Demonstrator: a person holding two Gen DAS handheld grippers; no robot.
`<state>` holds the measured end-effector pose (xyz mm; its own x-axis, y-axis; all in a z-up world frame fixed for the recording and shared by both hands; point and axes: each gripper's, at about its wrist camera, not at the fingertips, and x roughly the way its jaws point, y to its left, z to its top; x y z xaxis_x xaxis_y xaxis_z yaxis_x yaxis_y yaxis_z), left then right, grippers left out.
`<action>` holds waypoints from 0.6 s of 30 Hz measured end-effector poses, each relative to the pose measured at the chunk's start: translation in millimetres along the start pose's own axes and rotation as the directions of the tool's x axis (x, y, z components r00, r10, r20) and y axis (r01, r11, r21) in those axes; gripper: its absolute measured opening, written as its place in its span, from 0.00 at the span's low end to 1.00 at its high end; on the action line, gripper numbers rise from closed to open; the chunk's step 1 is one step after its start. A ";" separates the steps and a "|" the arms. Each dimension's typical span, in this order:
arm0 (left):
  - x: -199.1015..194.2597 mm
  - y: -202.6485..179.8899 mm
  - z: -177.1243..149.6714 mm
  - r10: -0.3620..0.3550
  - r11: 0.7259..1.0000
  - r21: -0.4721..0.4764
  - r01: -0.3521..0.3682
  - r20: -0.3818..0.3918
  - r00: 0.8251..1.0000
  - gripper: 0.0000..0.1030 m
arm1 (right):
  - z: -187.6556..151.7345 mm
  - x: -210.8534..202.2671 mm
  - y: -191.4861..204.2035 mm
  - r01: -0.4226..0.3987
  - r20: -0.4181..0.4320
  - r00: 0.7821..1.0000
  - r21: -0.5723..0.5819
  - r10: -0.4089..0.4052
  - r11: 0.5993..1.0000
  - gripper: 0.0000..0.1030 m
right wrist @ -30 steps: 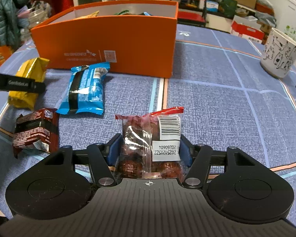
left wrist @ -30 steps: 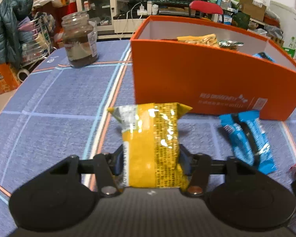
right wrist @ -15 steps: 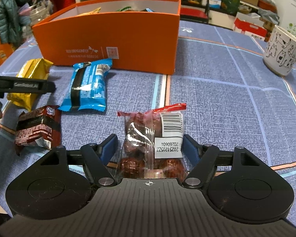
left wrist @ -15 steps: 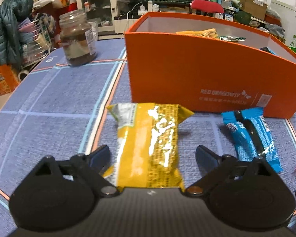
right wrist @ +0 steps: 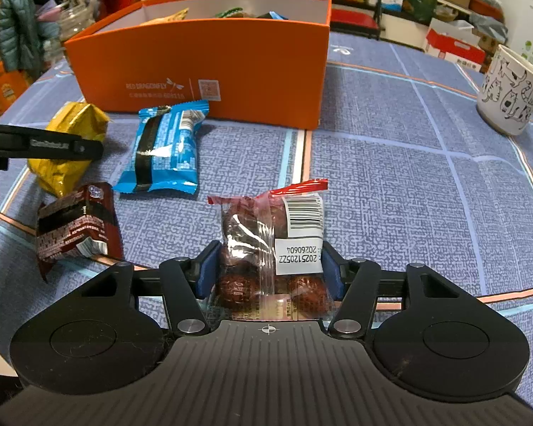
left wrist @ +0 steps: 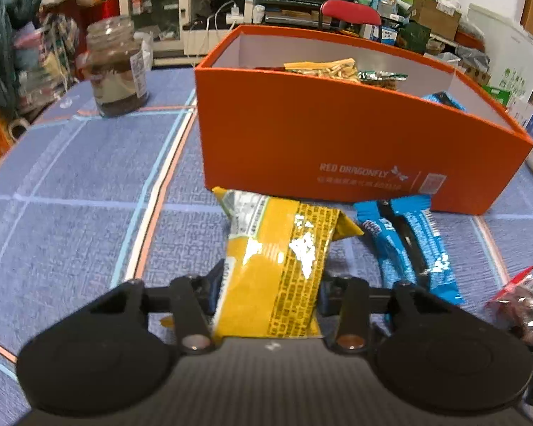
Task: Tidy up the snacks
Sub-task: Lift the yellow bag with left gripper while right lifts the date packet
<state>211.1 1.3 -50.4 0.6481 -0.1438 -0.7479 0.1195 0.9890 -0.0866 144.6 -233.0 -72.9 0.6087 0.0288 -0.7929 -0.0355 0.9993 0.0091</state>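
Note:
My left gripper (left wrist: pixel 266 284) is shut on a yellow snack packet (left wrist: pixel 277 248), its pads pressing both sides just in front of the orange box (left wrist: pixel 302 135). One of its fingers (right wrist: pixel 42 145) shows across the yellow packet (right wrist: pixel 71 120) in the right wrist view. My right gripper (right wrist: pixel 269 269) has a clear packet of dark red dates (right wrist: pixel 266 227) between its blue pads; the jaws are closing and the pads touch its sides. The orange box (right wrist: pixel 213 56) holds several snacks. A blue packet (right wrist: pixel 167 149) and a brown packet (right wrist: pixel 74 227) lie on the cloth.
The blue checked tablecloth (right wrist: pixel 391 184) covers the table. A white mug with cat drawings (right wrist: pixel 508 96) stands at the far right. A glass jar with dark contents (left wrist: pixel 115 67) stands at the back left. Clutter and a red chair lie beyond the table.
The left jaws opened wide around the yellow packet and have shut on it again; the packet now sits a little skewed. The right jaws widened slightly, then narrowed on the dates packet.

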 end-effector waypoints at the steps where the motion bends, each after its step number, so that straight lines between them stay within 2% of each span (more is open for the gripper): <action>1: -2.1 1.9 0.2 -0.004 1.000 -0.005 0.004 0.002 1.000 0.43 | 0.3 0.3 -0.1 -0.001 0.001 1.000 -0.001 0.001 1.000 0.44; 7: -13.6 6.0 1.7 -0.006 1.000 -0.015 0.006 0.025 1.000 0.42 | 1.2 -1.1 -2.3 -0.005 0.009 1.000 0.002 0.005 1.000 0.43; 15: -27.1 -2.6 2.8 -0.029 1.000 0.010 0.028 0.055 0.998 0.42 | 6.5 -31.6 2.0 0.010 0.154 0.988 -0.042 -0.004 0.999 0.43; 18: -33.9 -5.2 3.9 -0.038 0.999 0.023 0.036 0.067 0.997 0.42 | 13.1 -37.5 3.4 0.035 0.154 0.988 -0.040 -0.029 0.999 0.43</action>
<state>191.5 1.0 -22.1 0.6922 -0.1831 -0.6981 0.1603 0.9821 -0.0986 132.1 -230.4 -35.2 0.7245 0.0034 -0.6892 -0.0455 0.9980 -0.0429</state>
